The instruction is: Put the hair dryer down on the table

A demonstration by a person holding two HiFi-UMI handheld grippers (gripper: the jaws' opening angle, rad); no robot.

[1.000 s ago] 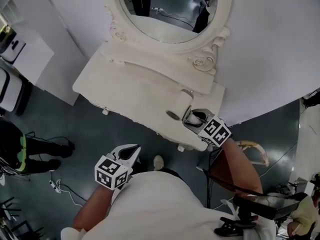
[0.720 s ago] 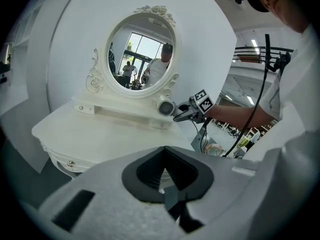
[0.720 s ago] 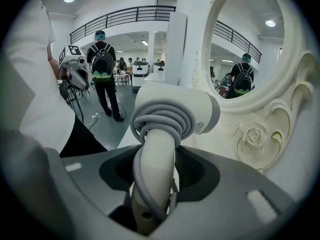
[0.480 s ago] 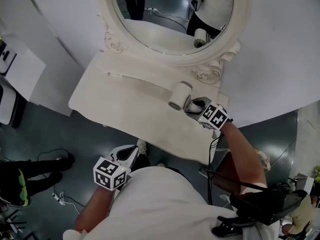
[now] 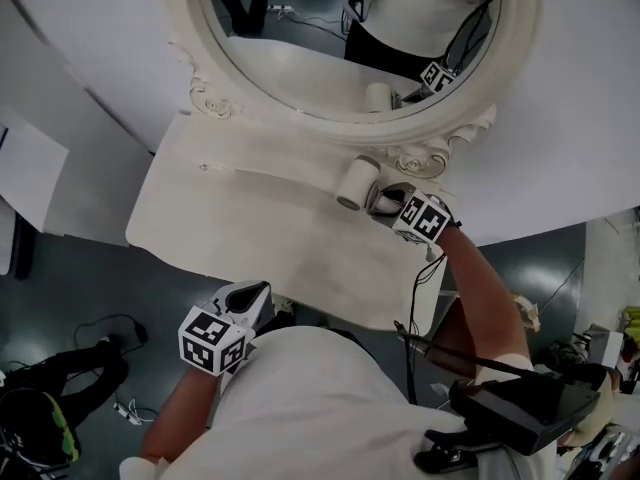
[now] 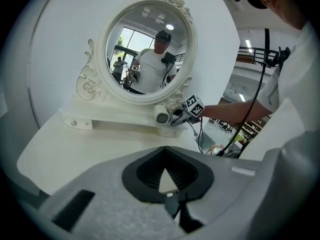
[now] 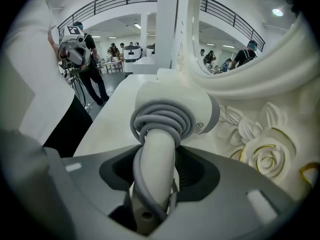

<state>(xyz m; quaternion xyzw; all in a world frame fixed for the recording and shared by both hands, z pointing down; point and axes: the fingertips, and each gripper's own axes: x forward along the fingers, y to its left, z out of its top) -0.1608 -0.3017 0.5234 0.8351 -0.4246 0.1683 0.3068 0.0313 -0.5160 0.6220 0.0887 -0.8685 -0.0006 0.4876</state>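
Head view: hair dryer point(image 5: 356, 182) at 2 o'clock corner of table point(image 5: 240, 238), just beside mirror point(image 5: 350, 38) base, open end toward 7 o'clock. Contact with tabletop unclear.
Right gripper point(image 5: 384, 201) behind it. Right gripper view alone shows grip: jaws clamped on dryer handle, grey cord point(image 7: 159, 118) coiled round it.
Left gripper point(image 5: 245, 298) at table's 6 o'clock edge. Left gripper view: jaws together, empty.

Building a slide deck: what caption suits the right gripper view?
Right gripper grips a white hair dryer by its cord-wrapped handle, beside the ornate mirror frame.
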